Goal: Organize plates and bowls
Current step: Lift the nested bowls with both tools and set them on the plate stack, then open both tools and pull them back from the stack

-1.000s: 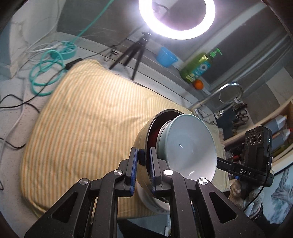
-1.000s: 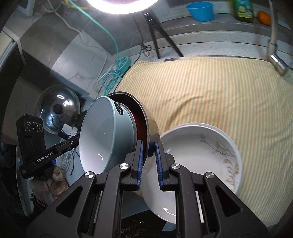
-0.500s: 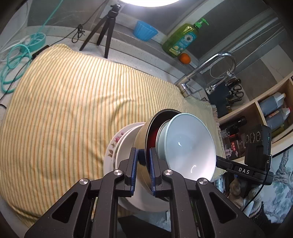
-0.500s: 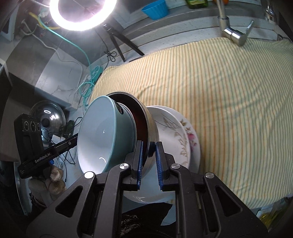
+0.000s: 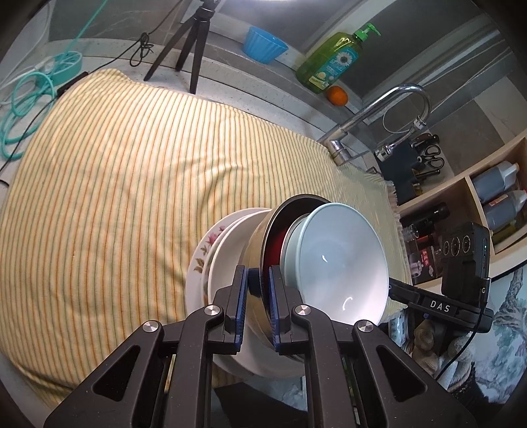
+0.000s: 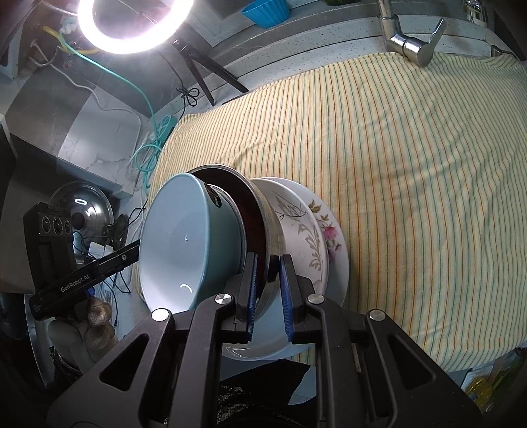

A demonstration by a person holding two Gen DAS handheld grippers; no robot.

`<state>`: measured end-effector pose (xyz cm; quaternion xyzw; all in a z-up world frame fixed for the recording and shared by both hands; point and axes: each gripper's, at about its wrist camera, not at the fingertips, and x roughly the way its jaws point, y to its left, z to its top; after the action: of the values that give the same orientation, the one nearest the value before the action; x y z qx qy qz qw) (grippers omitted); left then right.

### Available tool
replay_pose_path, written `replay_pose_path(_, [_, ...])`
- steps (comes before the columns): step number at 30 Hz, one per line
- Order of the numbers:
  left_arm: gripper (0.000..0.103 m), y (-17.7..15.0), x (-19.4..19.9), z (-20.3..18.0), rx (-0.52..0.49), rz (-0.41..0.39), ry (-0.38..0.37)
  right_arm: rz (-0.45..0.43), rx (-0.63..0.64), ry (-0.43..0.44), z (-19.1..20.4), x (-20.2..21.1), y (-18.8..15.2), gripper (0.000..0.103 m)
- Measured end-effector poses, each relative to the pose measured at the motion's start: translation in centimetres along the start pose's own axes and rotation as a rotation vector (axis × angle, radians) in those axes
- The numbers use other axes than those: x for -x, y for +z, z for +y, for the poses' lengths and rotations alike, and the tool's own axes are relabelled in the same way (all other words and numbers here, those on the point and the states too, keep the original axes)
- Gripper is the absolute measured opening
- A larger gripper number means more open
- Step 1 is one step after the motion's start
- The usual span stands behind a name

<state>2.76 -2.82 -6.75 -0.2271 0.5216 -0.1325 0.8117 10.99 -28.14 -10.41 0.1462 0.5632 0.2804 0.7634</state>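
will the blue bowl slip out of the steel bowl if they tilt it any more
Probably at risk: the blue bowl only sits loose in the steel bowl, and both grippers clamp just the steel rim. It looks glazed, so likely slippery and breakable. The plates below would hardly cushion it.

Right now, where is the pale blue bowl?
Both views show the pale blue bowl nested in the steel bowl, whose rim both grippers clamp, above the stacked plates.

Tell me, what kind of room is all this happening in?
Most likely a home kitchen. A chrome faucet curves over the counter, a green dish soap bottle stands on the ledge behind it, and shelves hold dark sauce bottles. A ring light suggests it is set up for filming.
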Motion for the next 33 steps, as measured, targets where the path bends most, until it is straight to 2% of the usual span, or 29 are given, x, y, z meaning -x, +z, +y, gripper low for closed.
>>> replay_pose_path(12, [0.009, -0.2, -0.5, 0.7, -0.010, 0.026, -0.012, -0.031, -0.012, -0.018, 0.4, 0.4, -0.6, 0.016])
replay_pose_path(15, [0.015, 0.0, -0.2, 0.8, -0.025, 0.024, -0.003, -0.040, -0.022, -0.039, 0.4, 0.5, -0.7, 0.017])
replay_pose_path(18, [0.022, 0.1, 0.3, 0.9, -0.042, 0.028, 0.011, -0.054, -0.033, -0.063, 0.5, 0.9, -0.9, 0.026])
replay_pose_path(20, [0.022, 0.2, 1.0, 0.8, -0.065, 0.024, 0.049, -0.065, -0.023, -0.065, 0.7, 1.4, -0.9, 0.028])
replay_pose_path(24, [0.025, -0.1, 2.1, 0.4, -0.063, -0.021, 0.098, -0.103, 0.023, -0.078, 1.1, 3.0, -1.1, 0.049])
replay_pose_path(26, [0.026, -0.8, 3.2, -0.3, -0.041, -0.077, 0.117, -0.114, 0.057, -0.080, 1.2, 3.9, -1.3, 0.049])
replay_pose_path(29, [0.036, -2.2, 4.4, -1.4, -0.010, -0.142, 0.129, -0.109, 0.107, -0.069, 1.3, 5.0, -1.3, 0.049])
replay_pose_path(31, [0.040, -3.2, 4.5, -2.5, -0.026, -0.162, 0.171, -0.124, 0.146, -0.070, 1.4, 6.0, -1.6, 0.049])
replay_pose_path(32, [0.041, -3.8, 4.5, -3.1, -0.033, -0.169, 0.193, -0.137, 0.168, -0.078, 1.5, 6.5, -1.9, 0.051])
replay_pose_path(33, [0.042, -4.3, 4.6, -3.5, -0.037, -0.175, 0.208, -0.149, 0.189, -0.085, 1.5, 6.9, -2.2, 0.059])
